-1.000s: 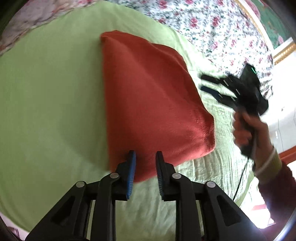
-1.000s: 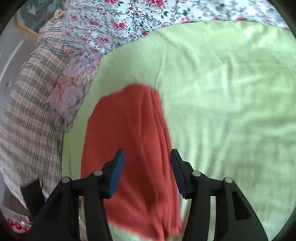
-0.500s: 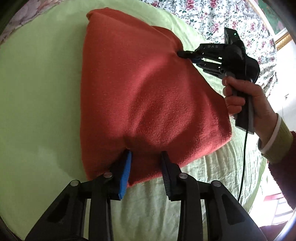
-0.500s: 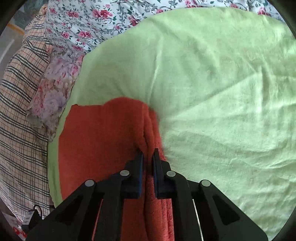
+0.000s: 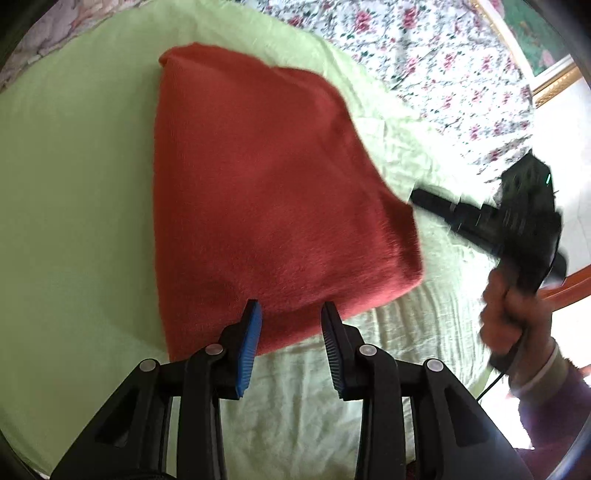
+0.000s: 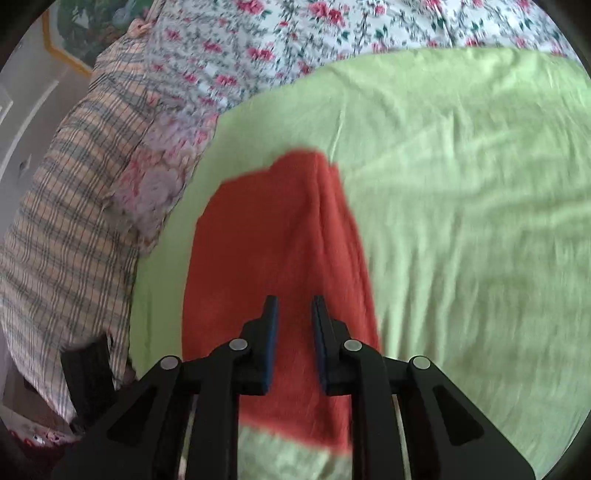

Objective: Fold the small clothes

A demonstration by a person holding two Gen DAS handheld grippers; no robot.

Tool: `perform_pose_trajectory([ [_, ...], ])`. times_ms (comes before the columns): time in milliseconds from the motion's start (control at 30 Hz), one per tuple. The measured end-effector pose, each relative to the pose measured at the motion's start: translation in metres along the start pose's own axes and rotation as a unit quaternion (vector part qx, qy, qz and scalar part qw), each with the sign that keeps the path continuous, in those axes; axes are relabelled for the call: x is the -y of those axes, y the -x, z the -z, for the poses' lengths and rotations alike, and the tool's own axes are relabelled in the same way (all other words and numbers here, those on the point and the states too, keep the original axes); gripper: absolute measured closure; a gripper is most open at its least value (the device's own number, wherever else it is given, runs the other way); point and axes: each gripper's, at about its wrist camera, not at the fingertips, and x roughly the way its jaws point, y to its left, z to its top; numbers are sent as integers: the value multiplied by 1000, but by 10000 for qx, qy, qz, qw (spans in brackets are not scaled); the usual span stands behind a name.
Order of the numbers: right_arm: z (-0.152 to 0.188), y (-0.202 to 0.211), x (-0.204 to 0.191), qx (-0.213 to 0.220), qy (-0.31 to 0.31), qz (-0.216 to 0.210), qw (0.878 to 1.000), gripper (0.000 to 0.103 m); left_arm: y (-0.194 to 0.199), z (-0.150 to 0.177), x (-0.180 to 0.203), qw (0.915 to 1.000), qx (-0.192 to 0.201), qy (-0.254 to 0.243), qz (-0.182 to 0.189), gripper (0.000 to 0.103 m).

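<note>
A red folded garment (image 5: 266, 192) lies flat on a light green sheet (image 5: 74, 206). My left gripper (image 5: 291, 314) is open and empty, its blue-padded fingers at the garment's near edge. The right gripper shows in the left wrist view (image 5: 421, 197), held in a hand just off the garment's right edge. In the right wrist view the garment (image 6: 273, 243) lies below my right gripper (image 6: 294, 304), which is open a little and holds nothing. The garment's layered fold edge runs along its right side there.
A floral bedspread (image 5: 424, 66) lies beyond the green sheet (image 6: 461, 184). A plaid fabric (image 6: 66, 206) and a pink floral pillow (image 6: 155, 184) lie to the left in the right wrist view. A gold-framed picture (image 6: 74, 33) hangs behind.
My right gripper has let go of the garment's edge, opened slightly and pulled back to the right. My left gripper has opened wider and the garment has settled flat.
</note>
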Motion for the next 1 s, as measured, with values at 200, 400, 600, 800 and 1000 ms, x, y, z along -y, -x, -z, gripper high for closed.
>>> perform_pose_trajectory([
  [200,34,-27,20,-444,15,688,9966,88,-16,7,-21,9993,-297,85,-221,66],
  [400,44,-31,55,-468,-510,885,9937,75,-17,11,-18,9991,-308,45,-298,66],
  [600,34,3,21,113,139,930,9955,75,-20,13,-13,9991,-309,83,-292,59],
  [800,37,-33,4,-528,528,713,9947,75,-23,14,-12,9990,-320,24,-319,57],
  [1000,44,-57,34,-726,120,836,9938,82,-23,19,-13,9989,-339,94,-297,57],
])
